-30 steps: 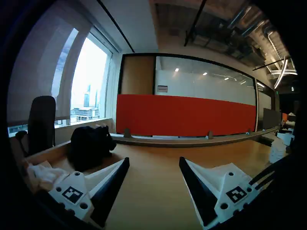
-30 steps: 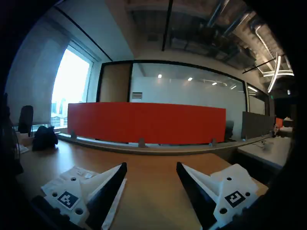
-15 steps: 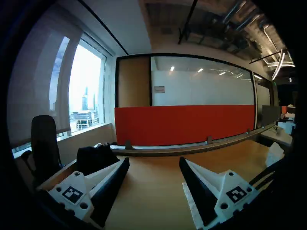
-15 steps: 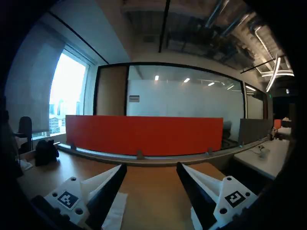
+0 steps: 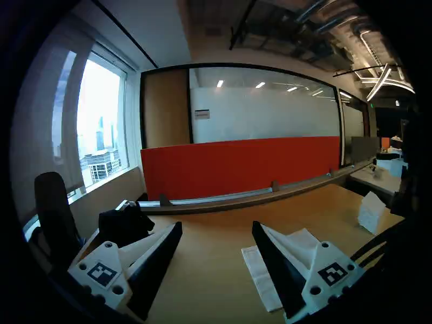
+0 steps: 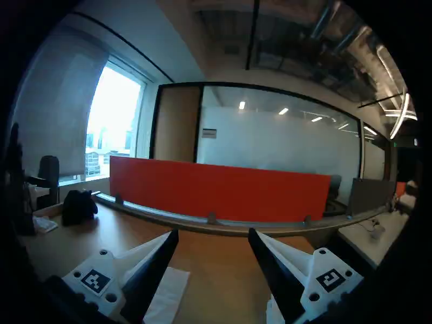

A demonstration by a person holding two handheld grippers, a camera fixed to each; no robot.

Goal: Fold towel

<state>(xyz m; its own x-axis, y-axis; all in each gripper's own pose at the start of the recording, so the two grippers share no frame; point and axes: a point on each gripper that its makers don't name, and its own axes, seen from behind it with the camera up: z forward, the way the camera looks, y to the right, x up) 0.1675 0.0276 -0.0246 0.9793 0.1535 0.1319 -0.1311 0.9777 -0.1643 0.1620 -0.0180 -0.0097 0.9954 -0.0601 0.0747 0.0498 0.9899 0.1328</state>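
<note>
A white towel (image 5: pixel 258 272) lies flat on the wooden desk (image 5: pixel 216 270), partly hidden under the right finger of my left gripper (image 5: pixel 216 224). That gripper hovers just above the desk, open, with nothing between its fingers. In the right gripper view a white towel (image 6: pixel 168 291) lies flat on the desk (image 6: pixel 221 281), its edge running under the left finger. Another white corner (image 6: pixel 271 313) peeks out by the right finger. My right gripper (image 6: pixel 212 231) is open too, low over the desk and holding nothing.
A black bag (image 5: pixel 121 224) sits at the desk's far left, beside a dark office chair (image 5: pixel 51 210). A white folded stack (image 5: pixel 372 213) stands at the right. An orange partition (image 5: pixel 237 162) closes the desk's far edge. Crumpled white cloth (image 6: pixel 43 224) lies near the black bag (image 6: pixel 78 205).
Both views have shifted. The flat towel has come into sight under my left gripper's right finger, and more of the towel shows beneath my right gripper's left finger. Both grippers stay open.
</note>
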